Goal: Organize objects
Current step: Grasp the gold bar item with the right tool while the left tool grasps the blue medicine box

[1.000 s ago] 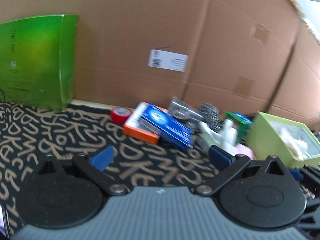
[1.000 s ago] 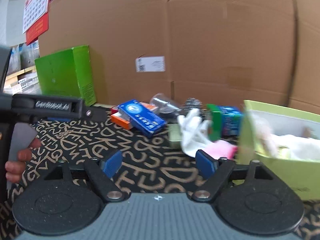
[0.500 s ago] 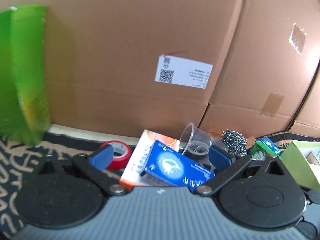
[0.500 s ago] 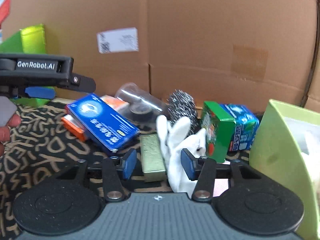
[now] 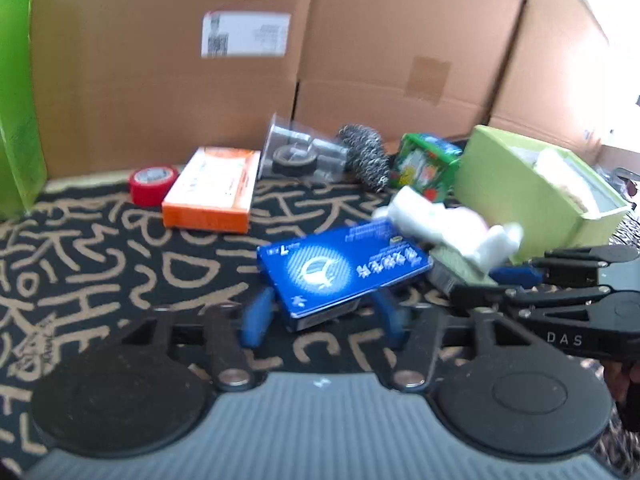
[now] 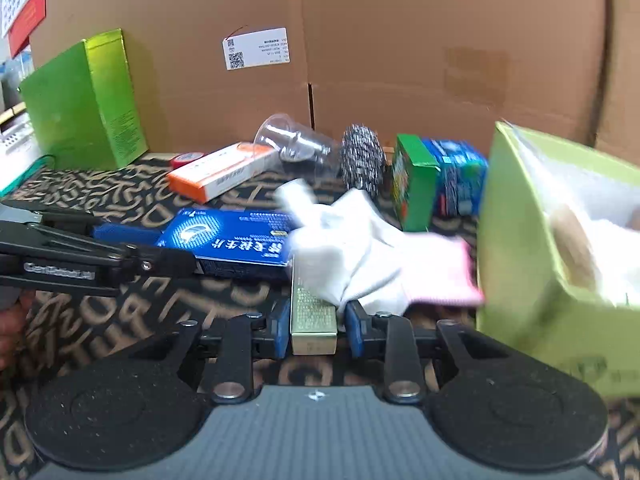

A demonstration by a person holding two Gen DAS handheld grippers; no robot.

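On the black mat with tan lettering point(image 5: 100, 264), clutter crowds the far half: from the left wrist view a red tape roll point(image 5: 153, 185) at 10 o'clock, an orange box point(image 5: 212, 190) just beside it, a tipped clear cup point(image 5: 298, 152) and a steel scourer point(image 5: 366, 156) at 12, a green-and-blue carton point(image 5: 426, 166) at 1. Cardboard walls point(image 6: 440, 40) close the back edge; a tall green box point(image 6: 80, 100) stands at 10 in the right wrist view and a lime open box point(image 6: 532, 240) blocks the 3 o'clock side. Bare mat lies at 9 and nearer the cameras. A white glove point(image 6: 352, 248) drapes over a pink cloth point(image 6: 452, 276) and the far end of the gold bar box point(image 6: 312, 316). The left gripper point(image 5: 322, 312), fairly wide and just narrowing, straddles the near end of the blue box point(image 5: 340, 270); contact is unclear through blur. The right gripper point(image 6: 314, 330) has just been closing around the near end of the gold bar box; the left pad touches, the right shows a sliver of gap
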